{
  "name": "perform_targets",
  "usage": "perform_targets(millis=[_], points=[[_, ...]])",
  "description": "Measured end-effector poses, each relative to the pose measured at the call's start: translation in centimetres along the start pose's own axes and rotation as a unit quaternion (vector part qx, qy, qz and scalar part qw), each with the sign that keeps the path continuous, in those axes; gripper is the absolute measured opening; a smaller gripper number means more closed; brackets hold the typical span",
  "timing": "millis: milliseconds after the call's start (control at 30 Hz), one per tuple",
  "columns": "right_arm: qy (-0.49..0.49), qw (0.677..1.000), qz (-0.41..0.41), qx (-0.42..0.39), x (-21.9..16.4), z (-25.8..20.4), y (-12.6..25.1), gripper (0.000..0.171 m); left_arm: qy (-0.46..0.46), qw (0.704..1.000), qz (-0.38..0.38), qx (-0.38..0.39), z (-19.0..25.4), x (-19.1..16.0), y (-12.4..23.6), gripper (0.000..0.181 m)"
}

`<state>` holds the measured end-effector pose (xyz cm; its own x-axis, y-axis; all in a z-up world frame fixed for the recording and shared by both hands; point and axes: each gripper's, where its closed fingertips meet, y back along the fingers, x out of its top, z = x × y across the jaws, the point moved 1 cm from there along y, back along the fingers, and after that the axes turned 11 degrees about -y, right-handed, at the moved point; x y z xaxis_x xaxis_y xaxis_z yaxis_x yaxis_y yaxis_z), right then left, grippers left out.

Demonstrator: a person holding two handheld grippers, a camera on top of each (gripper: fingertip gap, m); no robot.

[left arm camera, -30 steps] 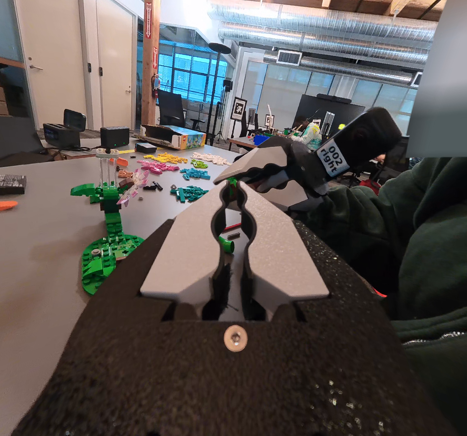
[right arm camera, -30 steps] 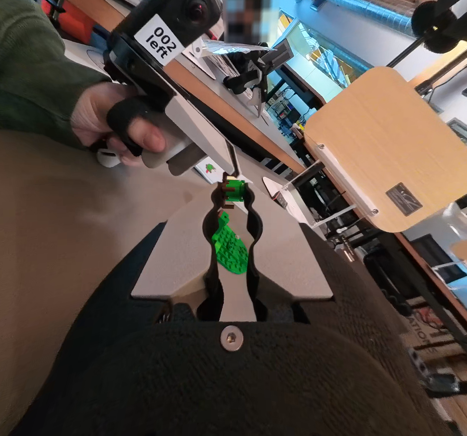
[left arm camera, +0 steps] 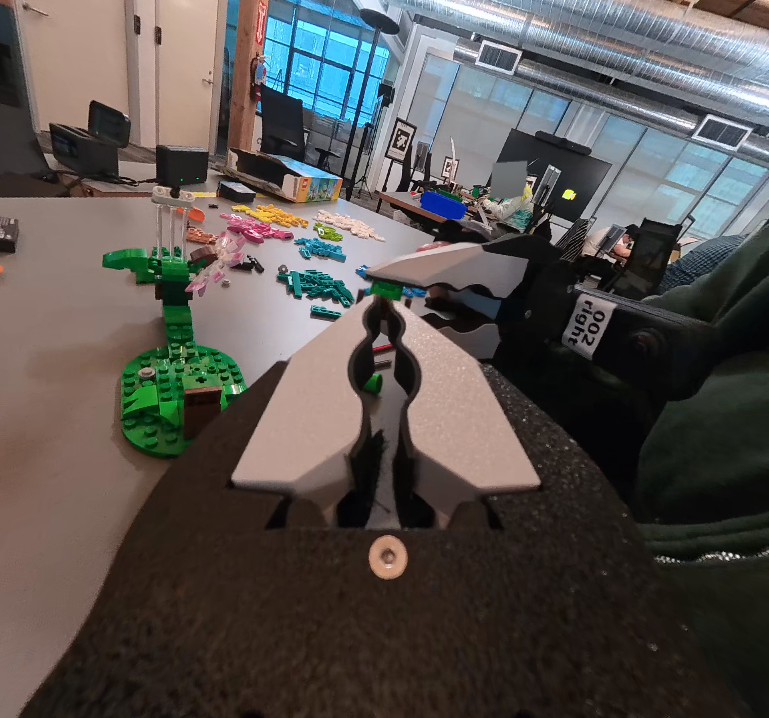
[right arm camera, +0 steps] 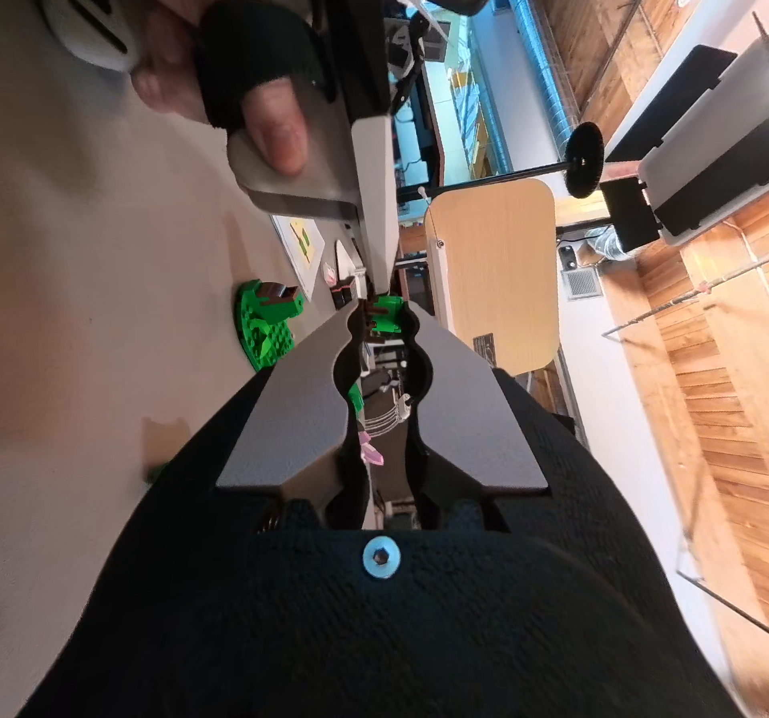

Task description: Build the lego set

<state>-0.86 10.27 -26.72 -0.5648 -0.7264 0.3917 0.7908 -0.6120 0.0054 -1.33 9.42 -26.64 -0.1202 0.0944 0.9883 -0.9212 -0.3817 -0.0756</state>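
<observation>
Left wrist view shows your left gripper (left arm camera: pixel 382 302) and right gripper (left arm camera: pixel 376 281) both clamped on the green-and-brown piece (left arm camera: pixel 385 291) above the counter (left arm camera: pixel 62 365).

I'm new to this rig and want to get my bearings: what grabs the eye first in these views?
First, the two tongs meeting tip to tip above the table, left tongs and right tongs both pinching a small green and brown lego piece. Next, the green lego plant model standing at left, with sorted coloured brick piles behind it.

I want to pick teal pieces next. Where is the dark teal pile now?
In the left wrist view the dark teal pile lies on the grey table, right of the green plant model and just left of the hand-held gripper tips.
</observation>
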Motion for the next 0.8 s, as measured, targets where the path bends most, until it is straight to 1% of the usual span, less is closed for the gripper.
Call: perform_targets(millis=[67,133,167,200,233,400,500,567,700,800], points=[[-0.079,0.997,0.016,0.021,0.1,0.0,0.0,0.015,-0.002,1.0,0.004,-0.004,0.1,0.1,0.0,0.0],[-0.161,0.985,0.032,0.049,0.2,0.0,0.0,0.017,0.0,1.0,0.009,-0.005,0.1,0.2,0.1,0.0],[-0.192,0.979,0.037,0.058,0.2,0.1,0.0,0.025,0.002,1.0,0.015,0.0,0.0,0.3,0.2,0.0],[-0.216,0.974,0.042,0.06,0.1,0.4,0.0,0.036,0.007,1.0,0.025,0.003,-0.2,0.6,0.4,0.0],[-0.235,0.969,0.047,0.062,0.0,0.6,0.1,0.041,0.014,0.999,0.035,0.007,-0.4,0.8,0.5,0.0],[-0.299,0.949,0.078,0.068,-0.5,1.7,0.7,0.05,0.013,0.998,0.064,0.021,-0.8,1.4,1.1,0.0],[-0.353,0.929,0.104,0.035,-1.2,3.9,1.4,0.052,-0.028,0.994,0.098,0.03,-0.3,2.4,1.9,0.0],[-0.393,0.913,0.11,-0.005,-2.5,5.7,2.0,0.053,-0.076,0.989,0.115,0.056,0.2,3.0,2.7,0.0],[-0.475,0.87,0.11,-0.074,-5.4,8.7,3.1,0.052,-0.133,0.977,0.125,0.107,1.9,3.3,3.5,0.0],[-0.524,0.838,0.116,-0.1,-6.7,9.8,3.7,0.049,-0.168,0.972,0.119,0.112,2.6,3.2,3.2,0.0]])
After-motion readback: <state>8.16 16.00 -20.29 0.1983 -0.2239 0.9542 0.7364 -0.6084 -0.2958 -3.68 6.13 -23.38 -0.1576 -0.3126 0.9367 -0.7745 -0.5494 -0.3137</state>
